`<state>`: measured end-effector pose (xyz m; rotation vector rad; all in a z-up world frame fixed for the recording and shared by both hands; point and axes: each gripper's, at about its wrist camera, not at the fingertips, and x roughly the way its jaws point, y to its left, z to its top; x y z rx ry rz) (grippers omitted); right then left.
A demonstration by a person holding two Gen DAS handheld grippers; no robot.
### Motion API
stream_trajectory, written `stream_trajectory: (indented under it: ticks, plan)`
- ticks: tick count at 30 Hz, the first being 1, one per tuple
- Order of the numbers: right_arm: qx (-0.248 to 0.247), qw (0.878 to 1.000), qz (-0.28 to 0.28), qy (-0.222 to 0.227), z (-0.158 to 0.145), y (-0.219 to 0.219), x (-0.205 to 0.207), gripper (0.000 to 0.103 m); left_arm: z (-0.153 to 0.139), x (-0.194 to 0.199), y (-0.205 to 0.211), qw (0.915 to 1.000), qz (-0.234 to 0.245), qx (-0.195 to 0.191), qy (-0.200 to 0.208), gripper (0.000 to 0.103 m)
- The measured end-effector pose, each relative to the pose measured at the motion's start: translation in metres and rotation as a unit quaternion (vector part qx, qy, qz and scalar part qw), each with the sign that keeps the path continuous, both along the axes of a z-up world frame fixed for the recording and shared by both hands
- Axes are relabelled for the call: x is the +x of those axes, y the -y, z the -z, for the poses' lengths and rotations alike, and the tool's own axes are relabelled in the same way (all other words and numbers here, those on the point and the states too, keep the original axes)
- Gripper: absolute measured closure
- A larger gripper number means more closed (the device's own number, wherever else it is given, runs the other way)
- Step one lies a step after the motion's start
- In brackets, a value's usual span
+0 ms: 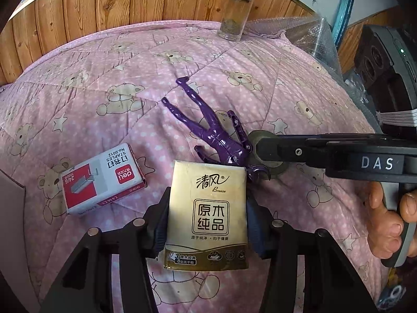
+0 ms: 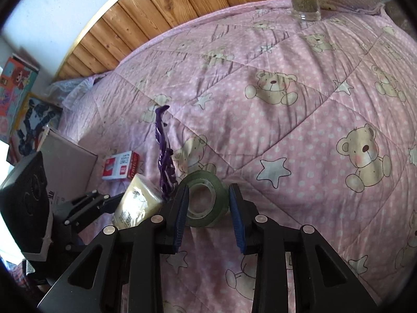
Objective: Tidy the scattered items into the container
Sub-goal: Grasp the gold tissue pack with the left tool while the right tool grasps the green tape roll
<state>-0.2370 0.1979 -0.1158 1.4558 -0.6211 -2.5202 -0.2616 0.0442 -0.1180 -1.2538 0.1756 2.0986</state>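
My left gripper [image 1: 207, 203] is shut on a gold tissue pack [image 1: 208, 224], one pad pressed against each side; the pack rests low over the pink bear quilt [image 1: 104, 91]. A roll of clear tape [image 2: 202, 198] lies on the quilt with my right gripper [image 2: 208, 187] shut on it, pads tight at both sides. In the left wrist view that gripper [image 1: 260, 148] comes in from the right across the tape [image 1: 282, 168]. A purple toy figure [image 1: 216, 133] lies between pack and tape. A red-and-white staples box [image 1: 101, 180] sits to the left. The cardboard box [image 2: 67, 161] stands at the quilt's left edge.
A glass jar [image 1: 235, 13] with dried leaves stands at the far edge before the wooden wall panelling [image 1: 130, 0]. Bubble wrap [image 1: 299, 34] lies at the far right. A person's hand [image 1: 391, 221] holds the right gripper's handle. Colourful boxes [image 2: 15, 91] are stacked beyond the cardboard box.
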Motion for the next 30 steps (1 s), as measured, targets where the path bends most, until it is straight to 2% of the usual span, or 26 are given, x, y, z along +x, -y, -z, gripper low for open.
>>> stream_trajectory:
  ticks: [4,6,7,9,13,14,15,17,19,20,21,25,30]
  plan:
    - [-0.035,0.999,-0.009,-0.013,-0.006,-0.005,0.005,0.072,0.0,-0.003,0.004,0.9998,-0.005,0.014,0.011,0.051]
    - [-0.069,0.997,-0.041,-0.005,-0.001,-0.001,0.004,0.086,0.0,-0.003,0.005,0.9998,-0.005,0.017,0.012,0.052]
    - [-0.075,0.996,-0.054,-0.001,0.002,0.005,0.004,0.086,0.0,-0.003,0.006,0.9997,-0.006,0.02,0.013,0.051]
    - [-0.052,0.996,-0.066,0.011,0.01,0.016,0.003,0.086,0.0,-0.005,0.009,0.9993,-0.01,0.03,0.02,0.052]
    - [-0.023,0.999,-0.034,0.005,0.011,0.021,-0.001,0.081,0.0,-0.005,0.009,0.9991,-0.008,0.034,0.022,0.052]
    - [-0.002,1.0,-0.027,0.003,0.008,0.022,-0.002,0.073,0.0,-0.006,0.009,0.9991,-0.008,0.035,0.023,0.052]
    - [0.015,1.0,-0.024,-0.001,0.005,0.024,-0.003,0.07,0.0,-0.006,0.009,0.999,-0.008,0.036,0.024,0.052]
    - [0.029,0.999,-0.025,-0.005,0.0,0.026,-0.004,0.072,0.0,-0.006,0.008,0.9991,-0.008,0.035,0.024,0.052]
    - [0.019,0.999,-0.028,-0.008,-0.003,0.025,-0.004,0.075,0.0,-0.006,0.008,0.9991,-0.008,0.035,0.023,0.051]
    - [0.015,1.0,-0.026,-0.008,-0.004,0.024,-0.003,0.085,-0.001,-0.006,0.008,0.999,-0.009,0.035,0.025,0.052]
    - [0.014,1.0,-0.025,-0.007,-0.004,0.024,-0.002,0.088,-0.001,-0.007,0.009,0.9989,-0.01,0.037,0.028,0.052]
    - [-0.012,1.0,-0.015,0.001,-0.002,0.017,0.007,0.084,-0.001,-0.01,0.013,0.9977,-0.02,0.047,0.044,0.052]
    - [-0.087,0.996,0.02,0.003,0.002,0.005,0.019,0.085,-0.002,-0.008,0.018,0.997,-0.026,0.053,0.049,0.052]
